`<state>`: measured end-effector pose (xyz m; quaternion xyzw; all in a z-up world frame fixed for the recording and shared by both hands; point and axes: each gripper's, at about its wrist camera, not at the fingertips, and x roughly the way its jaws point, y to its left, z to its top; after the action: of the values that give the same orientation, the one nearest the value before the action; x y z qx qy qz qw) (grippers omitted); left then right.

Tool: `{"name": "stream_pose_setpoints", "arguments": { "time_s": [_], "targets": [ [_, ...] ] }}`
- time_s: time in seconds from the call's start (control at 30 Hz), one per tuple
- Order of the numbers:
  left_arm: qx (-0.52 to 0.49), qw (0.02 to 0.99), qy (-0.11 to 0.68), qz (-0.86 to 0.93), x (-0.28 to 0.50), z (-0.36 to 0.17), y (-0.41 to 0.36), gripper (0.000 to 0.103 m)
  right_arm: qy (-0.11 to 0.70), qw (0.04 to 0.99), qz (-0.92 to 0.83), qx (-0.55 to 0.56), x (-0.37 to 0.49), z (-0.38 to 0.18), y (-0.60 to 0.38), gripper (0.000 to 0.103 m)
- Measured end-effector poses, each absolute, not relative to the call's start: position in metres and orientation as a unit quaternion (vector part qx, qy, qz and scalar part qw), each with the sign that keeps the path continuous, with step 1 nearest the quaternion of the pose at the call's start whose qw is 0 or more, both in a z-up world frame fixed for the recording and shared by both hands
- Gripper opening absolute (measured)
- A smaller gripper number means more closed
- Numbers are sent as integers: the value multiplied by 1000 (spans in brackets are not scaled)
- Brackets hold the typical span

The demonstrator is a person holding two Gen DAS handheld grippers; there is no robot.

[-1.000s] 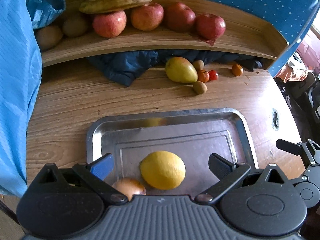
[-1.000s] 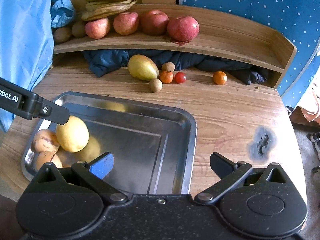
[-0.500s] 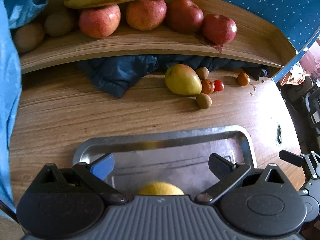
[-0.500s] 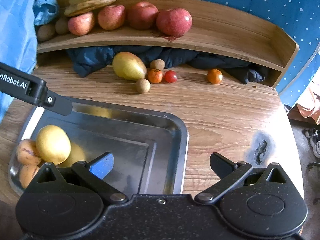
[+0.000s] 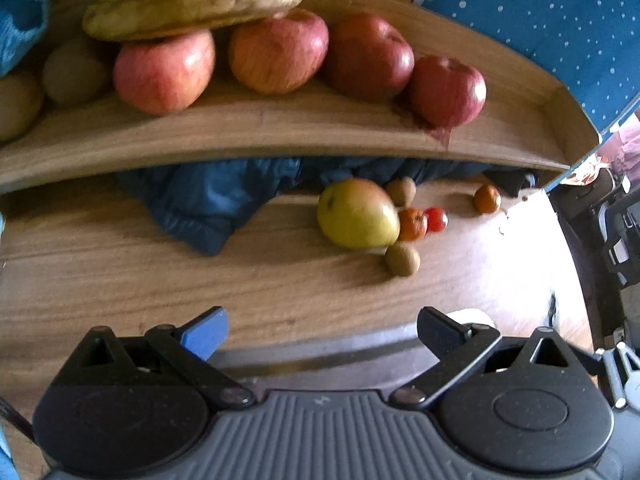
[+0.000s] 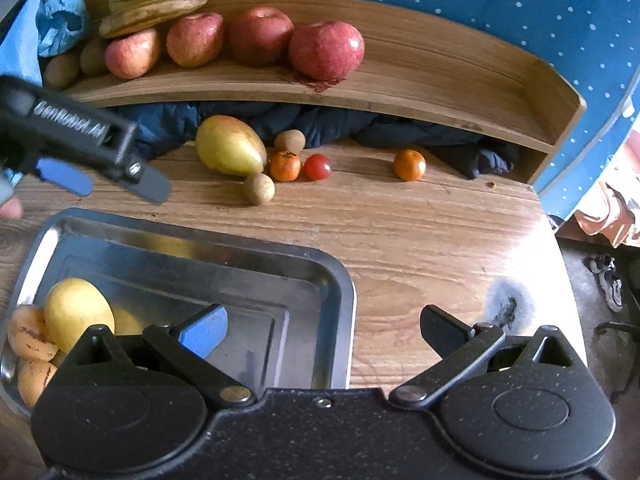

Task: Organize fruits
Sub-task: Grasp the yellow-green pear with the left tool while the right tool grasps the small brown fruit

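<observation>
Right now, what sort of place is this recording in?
Probably a home desk rather than a kitchen: a wooden desk with a raised shelf of apples, dark clothing stuffed beneath it, and shoes on the floor.

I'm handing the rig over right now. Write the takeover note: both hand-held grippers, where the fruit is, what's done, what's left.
Left hand-held gripper: open, empty, held above the table beyond the tray's far left corner.
Right hand-held gripper: open, empty, over the tray's near right corner.
Done: the steel tray holds a lemon and small tan fruits at its left end.
Left on the table: mango, two kiwis, two tangerines and a cherry tomato.
The shelf holds four apples and bananas.
Judgement: the mango looks nearest for the left gripper.
</observation>
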<state>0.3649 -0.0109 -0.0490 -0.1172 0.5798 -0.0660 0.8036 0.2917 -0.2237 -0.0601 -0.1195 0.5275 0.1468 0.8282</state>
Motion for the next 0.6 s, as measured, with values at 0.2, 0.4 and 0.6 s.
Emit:
{"name": "stream_pose_setpoints", "arguments": {
  "time_s": [0.2, 0.4, 0.6],
  "targets": [
    [-132, 805, 575, -63, 375, -49, -17, 102, 522, 826, 174, -123, 308, -63, -216, 102],
    [-149, 801, 578, -55, 385, -59, -19, 102, 511, 827, 199, -127, 323, -67, -207, 102],
    [-152, 803, 573, -55, 397, -68, -20, 102, 504, 828, 212, -126, 345, -79, -197, 102]
  ]
}}
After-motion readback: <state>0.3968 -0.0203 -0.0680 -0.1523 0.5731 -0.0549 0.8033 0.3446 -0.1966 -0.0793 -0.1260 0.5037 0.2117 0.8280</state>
